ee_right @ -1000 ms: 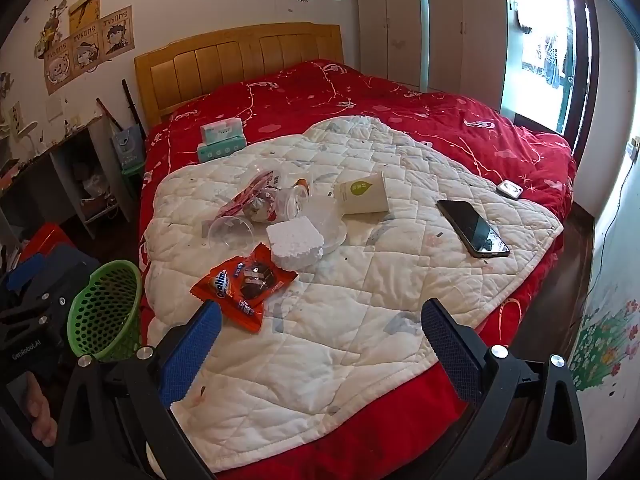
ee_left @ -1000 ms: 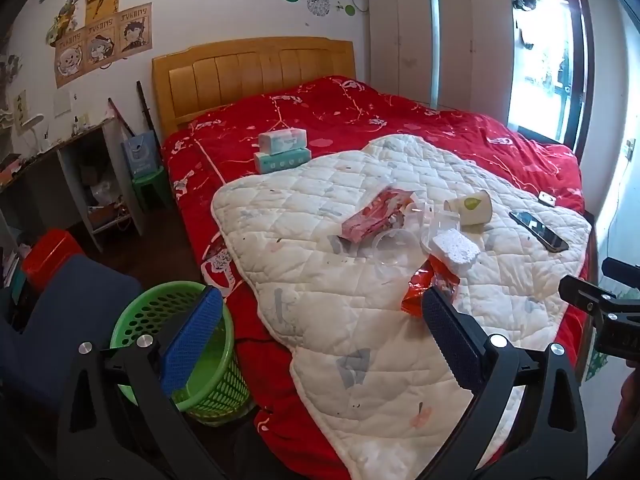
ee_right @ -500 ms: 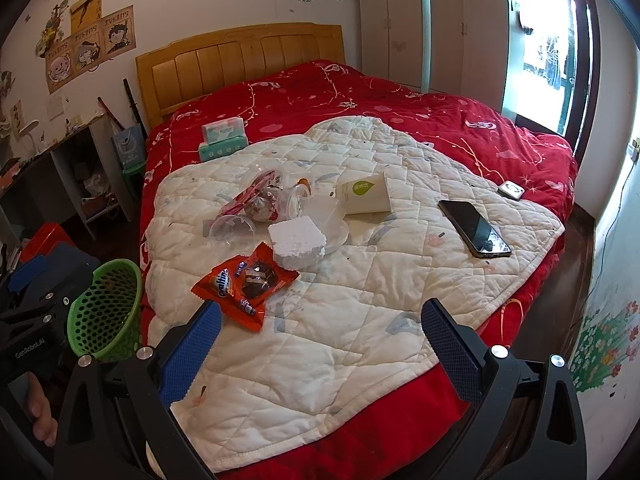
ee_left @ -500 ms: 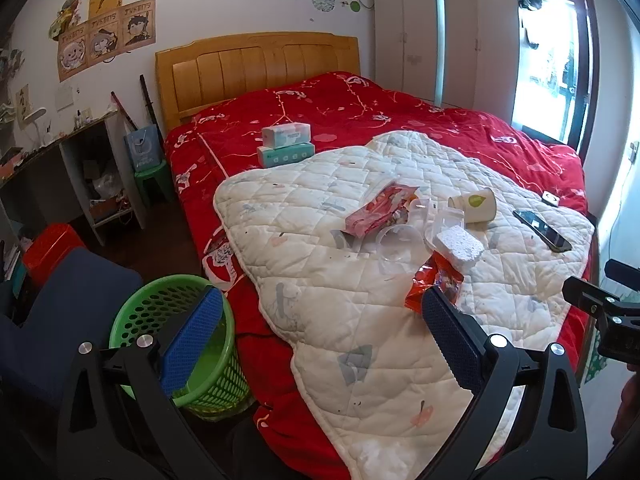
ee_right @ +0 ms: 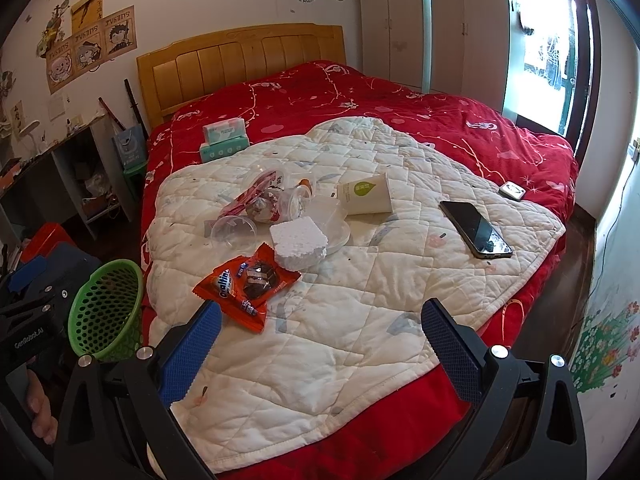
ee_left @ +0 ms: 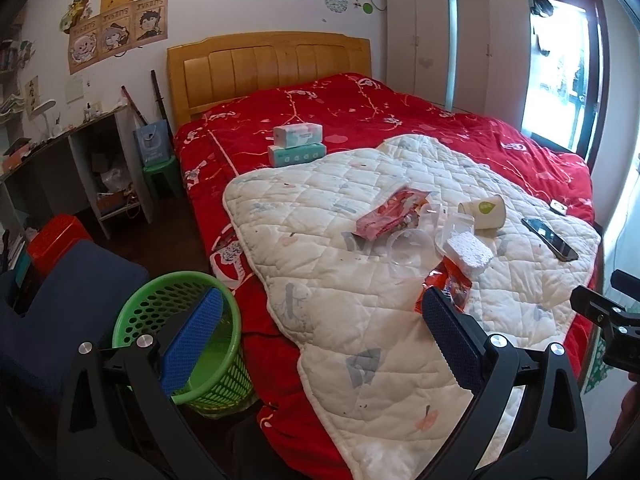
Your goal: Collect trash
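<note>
The right tongs [ee_right: 318,338] were held spread wide and empty above the near edge of the white quilted blanket [ee_right: 360,320]. Just beyond their left blue pad lay an orange-red snack wrapper [ee_right: 246,282], flat, glossy and crinkled. The left tongs [ee_left: 320,330] were likewise spread and empty, their left pad seen over the green perforated plastic basket [ee_left: 160,312] on the floor beside the bed, their right pad in front of the same wrapper [ee_left: 444,282].

Behind the wrapper, touching it, a rough white foam block [ee_right: 298,242] rested against a clear plastic lid [ee_right: 336,224]. To its left a clear round cup [ee_right: 234,230] lay tipped over, and beyond it a crumpled pink-red bag [ee_right: 250,200] and a clear jar [ee_right: 290,204] were heaped together. A white paper cup [ee_right: 366,194] with a green leaf mark lay on its side further back.

To the right, well apart from the trash, a dark phone [ee_right: 476,228] lay on the blanket. Farther off, two tissue packs [ee_right: 224,140] were stacked on the red bedspread [ee_right: 360,96] before the wooden headboard [ee_right: 240,60].
</note>
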The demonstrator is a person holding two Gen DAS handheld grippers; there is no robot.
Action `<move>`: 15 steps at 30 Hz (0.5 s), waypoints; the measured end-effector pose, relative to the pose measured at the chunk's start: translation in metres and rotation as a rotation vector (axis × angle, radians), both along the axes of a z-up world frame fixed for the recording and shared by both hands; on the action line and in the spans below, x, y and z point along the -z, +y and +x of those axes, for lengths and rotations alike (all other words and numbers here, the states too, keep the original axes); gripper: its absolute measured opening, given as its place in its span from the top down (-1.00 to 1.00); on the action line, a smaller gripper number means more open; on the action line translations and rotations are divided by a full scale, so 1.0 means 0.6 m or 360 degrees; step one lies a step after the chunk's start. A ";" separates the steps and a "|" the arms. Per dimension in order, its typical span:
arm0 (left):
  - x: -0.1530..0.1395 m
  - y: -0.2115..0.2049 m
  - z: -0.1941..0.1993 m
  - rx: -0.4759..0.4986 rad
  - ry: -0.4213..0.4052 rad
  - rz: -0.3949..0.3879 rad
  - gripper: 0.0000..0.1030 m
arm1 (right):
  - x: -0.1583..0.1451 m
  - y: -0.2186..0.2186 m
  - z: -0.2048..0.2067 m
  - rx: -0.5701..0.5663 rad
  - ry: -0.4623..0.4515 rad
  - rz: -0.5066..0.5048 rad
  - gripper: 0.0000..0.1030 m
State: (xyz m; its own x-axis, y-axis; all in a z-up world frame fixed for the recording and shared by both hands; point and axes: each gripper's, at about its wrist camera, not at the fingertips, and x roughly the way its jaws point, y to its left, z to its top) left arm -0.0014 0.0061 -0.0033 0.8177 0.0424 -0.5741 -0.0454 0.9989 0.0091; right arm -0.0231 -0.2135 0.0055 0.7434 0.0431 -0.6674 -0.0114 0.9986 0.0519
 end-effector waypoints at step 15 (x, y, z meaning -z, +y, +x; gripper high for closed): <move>0.000 0.009 0.005 -0.0034 0.0009 -0.0016 -0.90 | 0.003 0.005 0.004 -0.0003 -0.0003 -0.0001 -0.87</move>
State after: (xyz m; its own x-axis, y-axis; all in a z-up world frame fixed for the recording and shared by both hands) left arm 0.0017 0.0112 -0.0033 0.8133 0.0539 -0.5793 -0.0667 0.9978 -0.0008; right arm -0.0205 -0.2105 0.0038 0.7444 0.0443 -0.6663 -0.0135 0.9986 0.0513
